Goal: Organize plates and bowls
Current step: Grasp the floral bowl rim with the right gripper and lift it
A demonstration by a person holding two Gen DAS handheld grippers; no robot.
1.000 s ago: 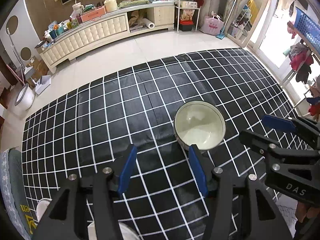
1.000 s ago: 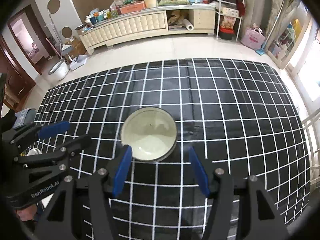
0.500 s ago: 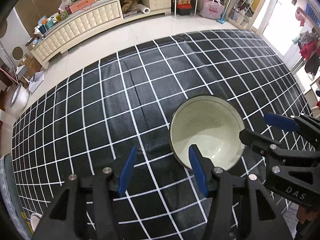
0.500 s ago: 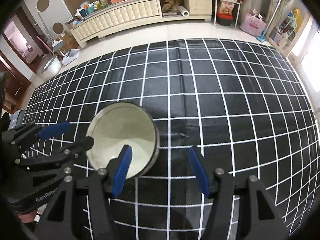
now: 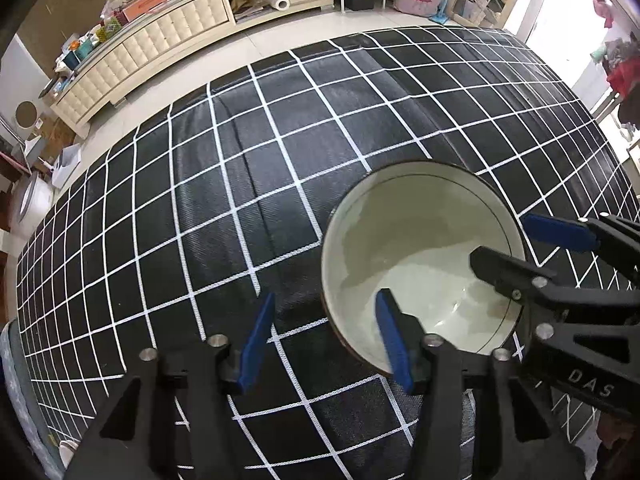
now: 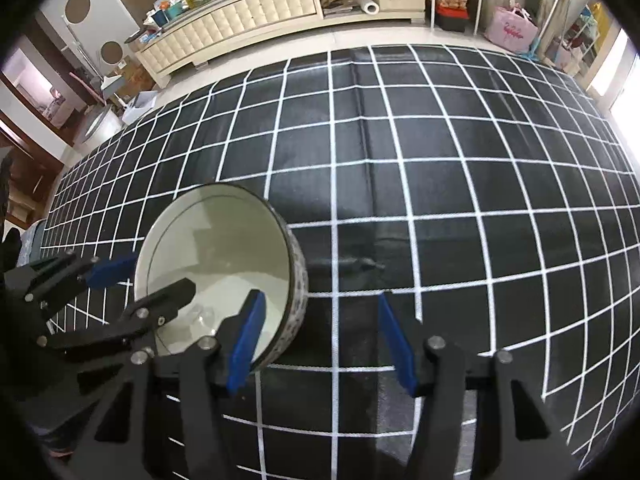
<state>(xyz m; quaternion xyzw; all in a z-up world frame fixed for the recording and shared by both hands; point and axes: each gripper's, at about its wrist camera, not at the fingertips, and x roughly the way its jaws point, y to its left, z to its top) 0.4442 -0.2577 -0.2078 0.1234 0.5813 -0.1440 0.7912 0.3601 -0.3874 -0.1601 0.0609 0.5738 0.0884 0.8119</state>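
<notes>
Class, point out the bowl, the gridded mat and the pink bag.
bowl (image 5: 404, 240): left wrist view, inner wall.
mat (image 6: 440, 184): right wrist view, bare black square.
pink bag (image 6: 511, 30): right wrist view, front face.

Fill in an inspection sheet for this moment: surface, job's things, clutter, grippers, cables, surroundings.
Surface: black mat with white grid, creased, on a pale tiled floor.
Job's things: one empty cream bowl, upright on the mat.
Clutter: nothing seen on the mat.
Grippers: left gripper and right gripper each straddle the bowl's rim on opposite sides, one finger inside and one outside; jaws closing, pads not yet pressing.
Cables: nothing seen.
Surroundings: long cream cabinet crowded with items, pink bag, shelving.
</notes>
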